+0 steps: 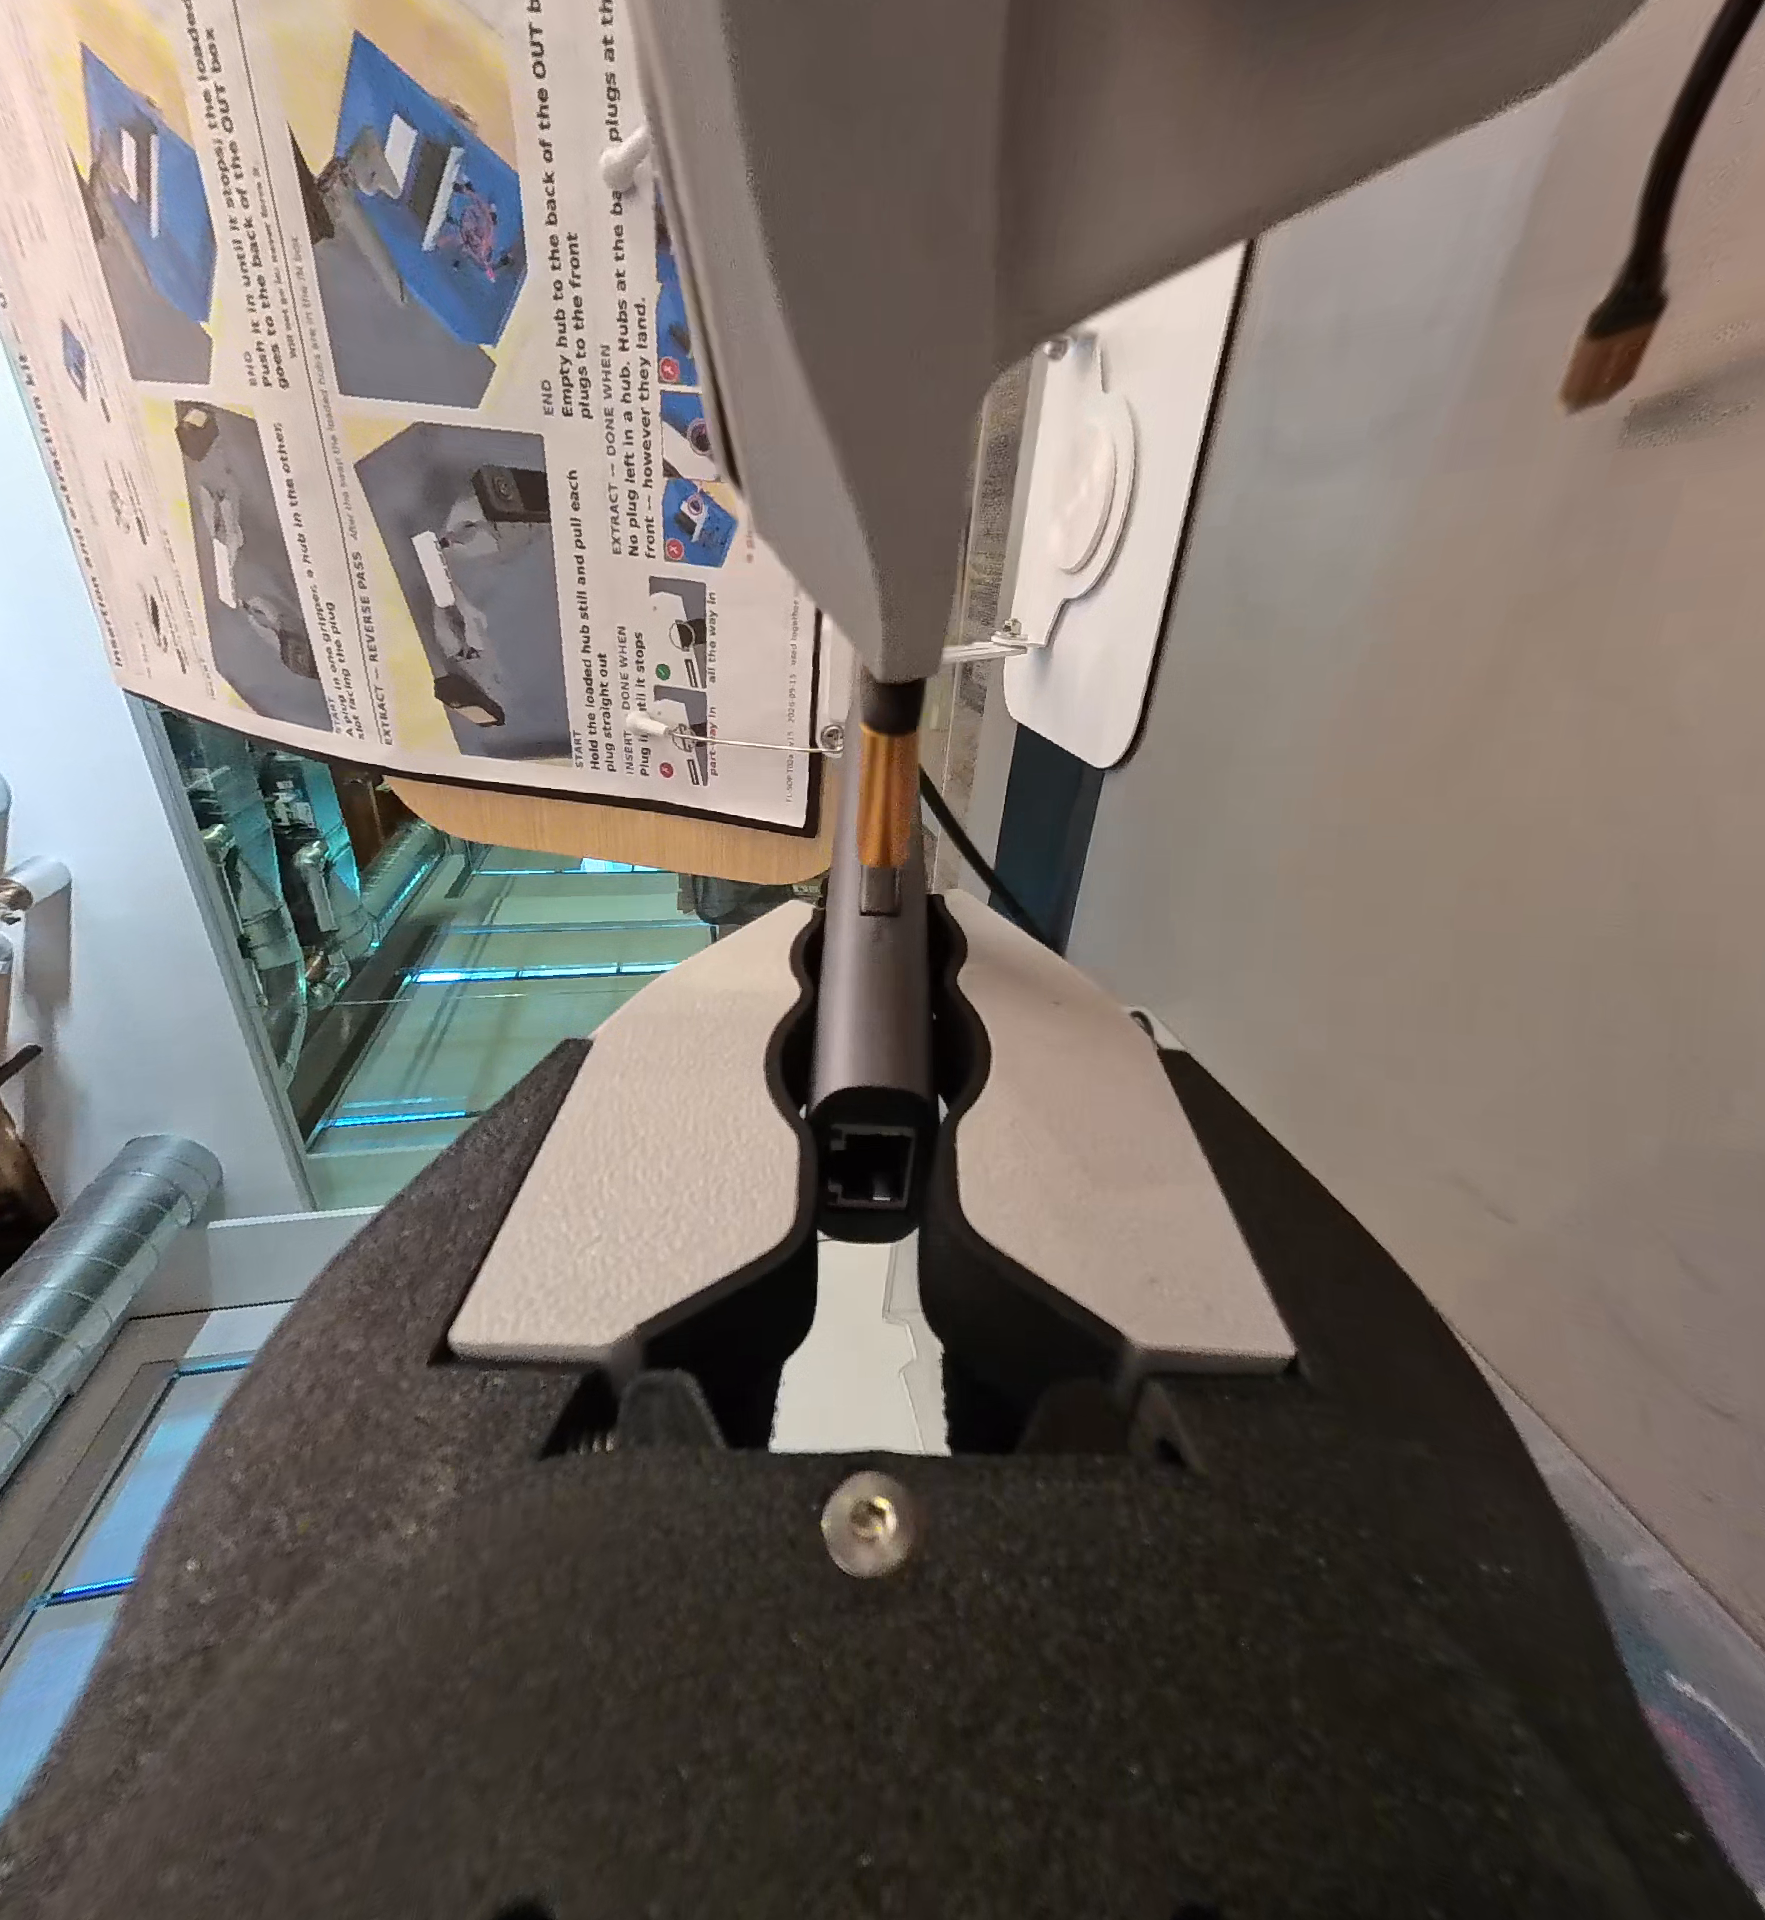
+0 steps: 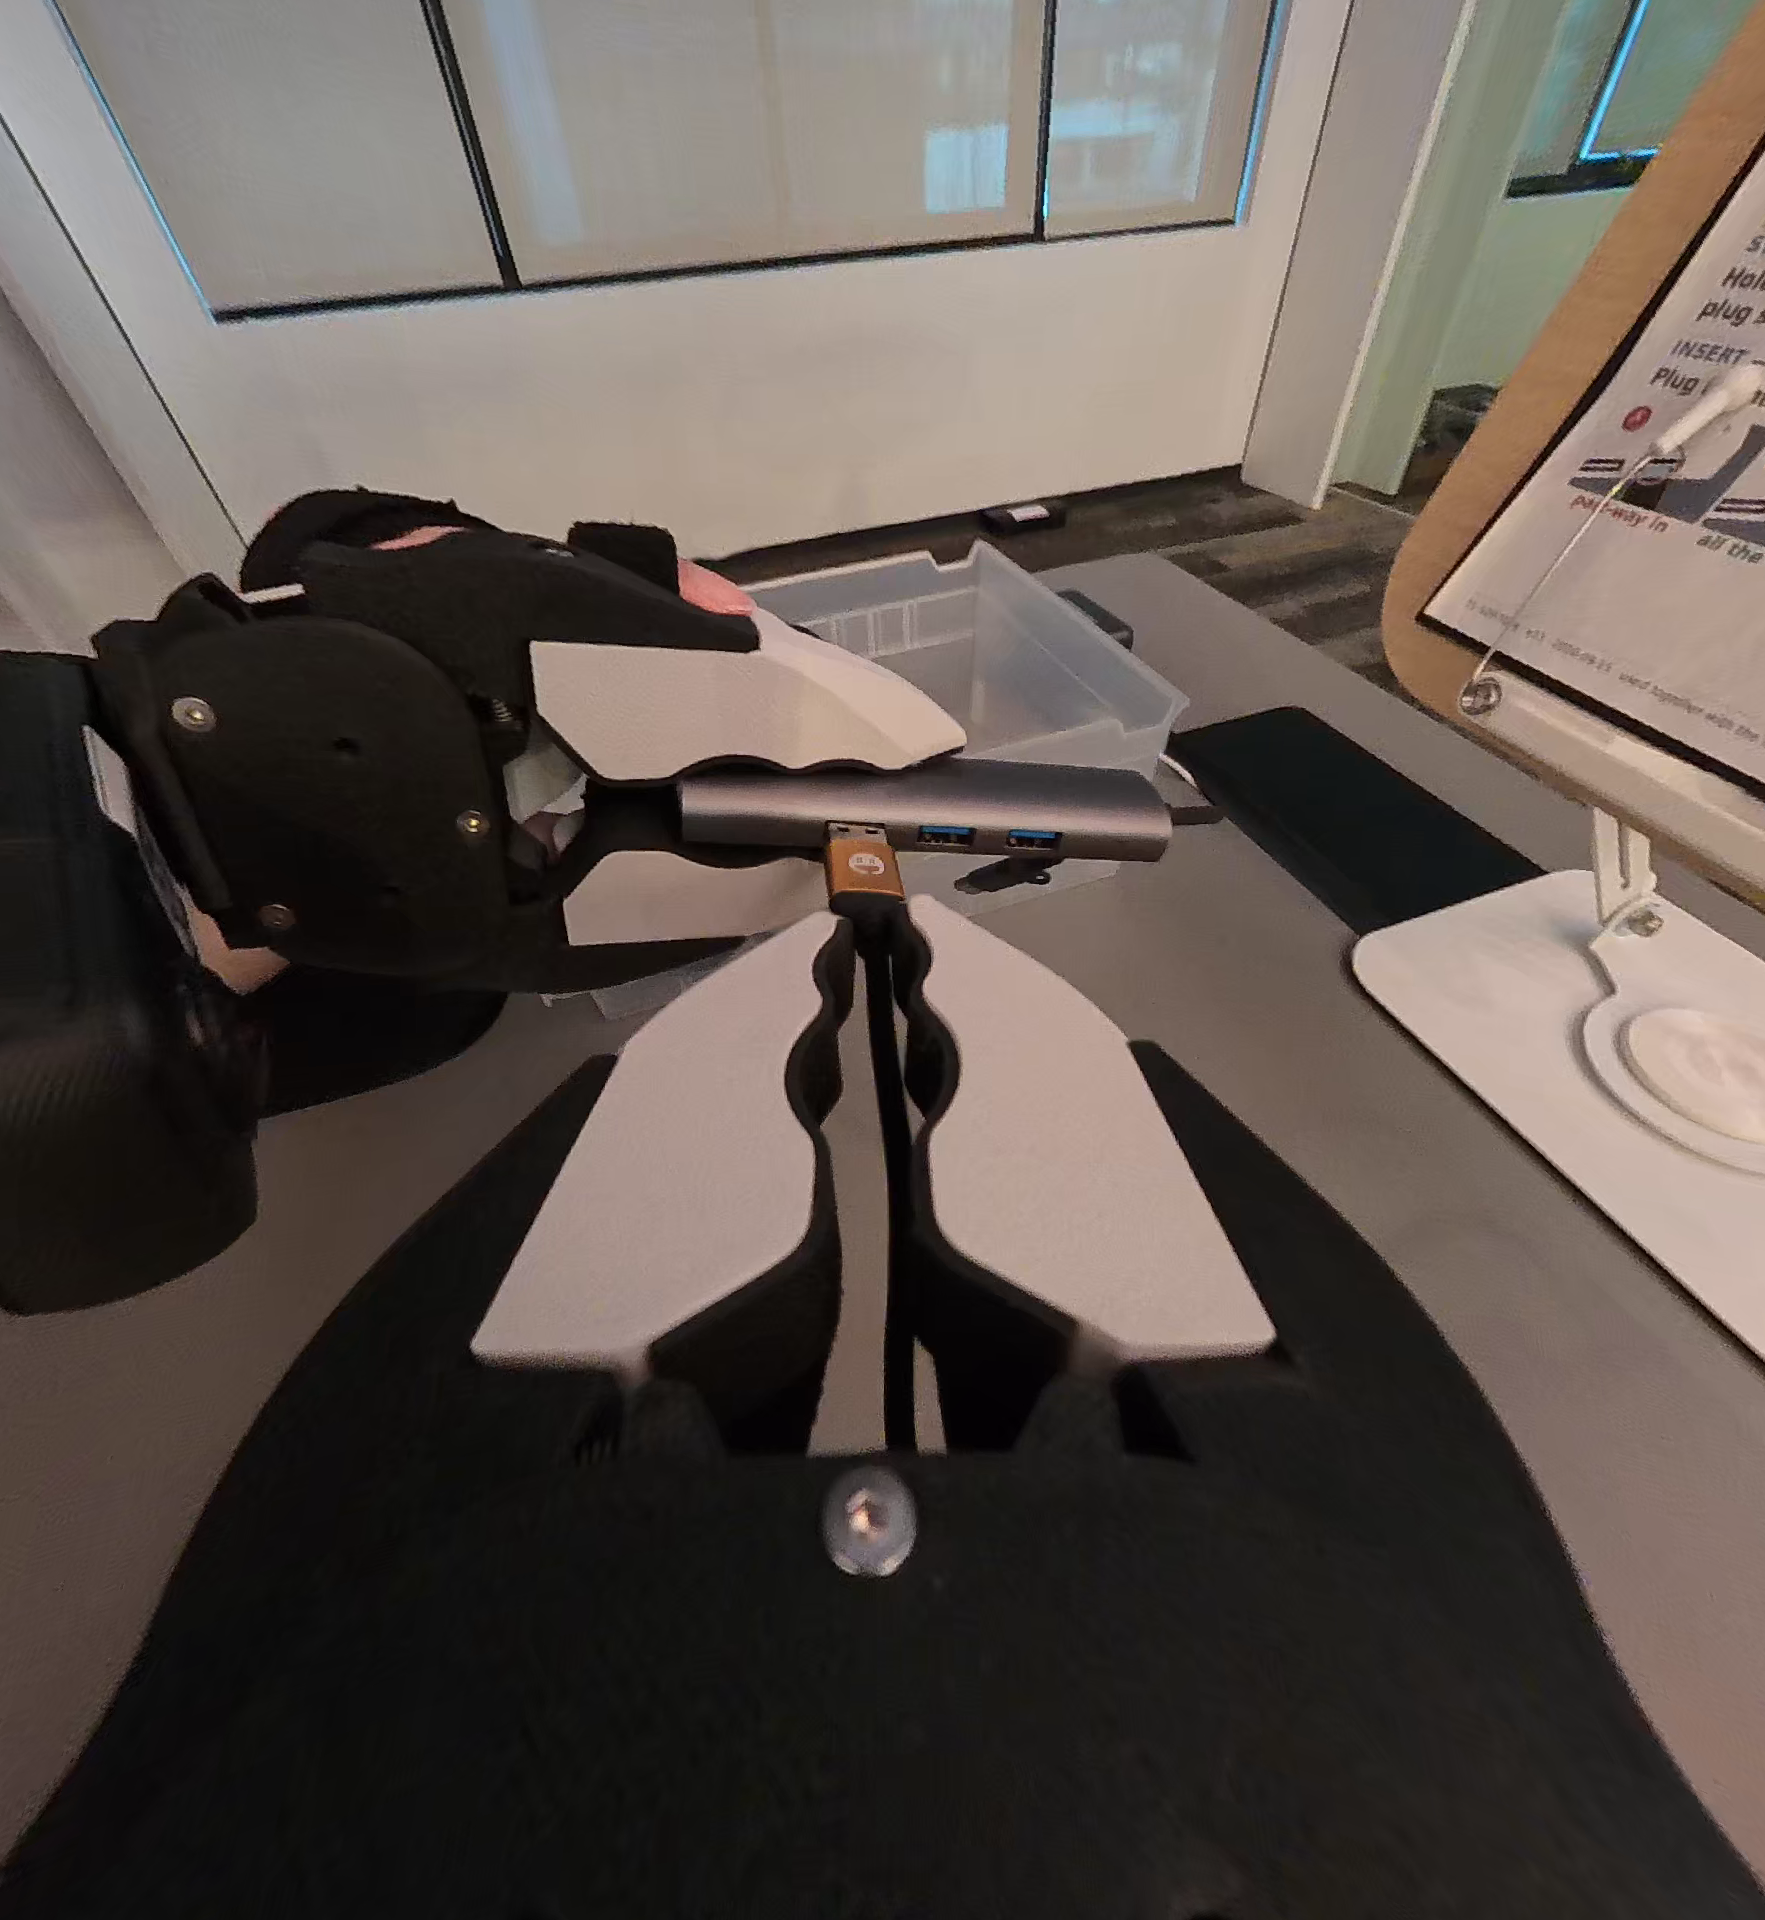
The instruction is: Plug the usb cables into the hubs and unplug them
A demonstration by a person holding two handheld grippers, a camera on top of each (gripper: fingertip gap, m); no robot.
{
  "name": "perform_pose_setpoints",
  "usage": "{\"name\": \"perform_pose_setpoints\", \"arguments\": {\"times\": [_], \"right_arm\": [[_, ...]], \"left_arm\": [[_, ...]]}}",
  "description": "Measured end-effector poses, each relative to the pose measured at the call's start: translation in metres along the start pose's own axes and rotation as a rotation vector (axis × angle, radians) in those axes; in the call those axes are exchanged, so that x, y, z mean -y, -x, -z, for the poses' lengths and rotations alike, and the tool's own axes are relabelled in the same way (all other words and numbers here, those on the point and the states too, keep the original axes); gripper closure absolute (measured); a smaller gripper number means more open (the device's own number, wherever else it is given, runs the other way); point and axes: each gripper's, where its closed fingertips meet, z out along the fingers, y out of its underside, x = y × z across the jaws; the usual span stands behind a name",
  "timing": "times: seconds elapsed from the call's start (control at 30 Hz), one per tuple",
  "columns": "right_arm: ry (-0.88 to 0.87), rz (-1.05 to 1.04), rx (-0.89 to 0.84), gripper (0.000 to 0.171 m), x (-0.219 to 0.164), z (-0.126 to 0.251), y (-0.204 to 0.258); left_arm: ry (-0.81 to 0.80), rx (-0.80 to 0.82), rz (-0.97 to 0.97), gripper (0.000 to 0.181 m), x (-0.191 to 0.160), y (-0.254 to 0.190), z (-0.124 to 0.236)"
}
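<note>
Right wrist view: right tongs (image 2: pixel 873 920) pinch cable (image 2: pixel 890 1164), plug (image 2: pixel 862 868) at hub (image 2: pixel 919 805)

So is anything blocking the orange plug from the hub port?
Nothing visible. The orange plug, held by the right gripper, has its metal tip at the hub port already, partly exposed. The left gripper fingers clamp the hub clear of that port.

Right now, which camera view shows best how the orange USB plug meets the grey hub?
The right wrist view: the orange USB plug meets the grey hub side-on, beside two free blue ports. The left wrist view looks along the hub, with the plug partly hidden.
</note>
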Motion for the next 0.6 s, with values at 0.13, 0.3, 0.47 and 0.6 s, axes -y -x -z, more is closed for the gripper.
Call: {"name": "perform_pose_setpoints", "arguments": {"times": [0.13, 0.3, 0.47, 0.6], "right_arm": [[0.012, -0.064, 0.046, 0.164, -0.0058, -0.0010, -0.0001], [-0.019, -0.131, 0.108, 0.164, -0.0066, -0.0001, 0.0001], [-0.040, -0.103, 0.115, 0.164, -0.0046, 0.0013, 0.0006], [-0.003, -0.039, 0.089, 0.164, -0.0040, 0.0043, 0.0012]], "left_arm": [[0.004, 0.006, 0.001, 0.165, 0.0002, -0.0012, -0.0012], [0.001, 0.012, 0.005, 0.165, 0.0014, -0.0010, -0.0010], [0.001, 0.023, -0.012, 0.165, 0.0023, -0.0007, -0.0001], [-0.009, 0.029, -0.051, 0.165, 0.0057, -0.0043, -0.0002]]}}
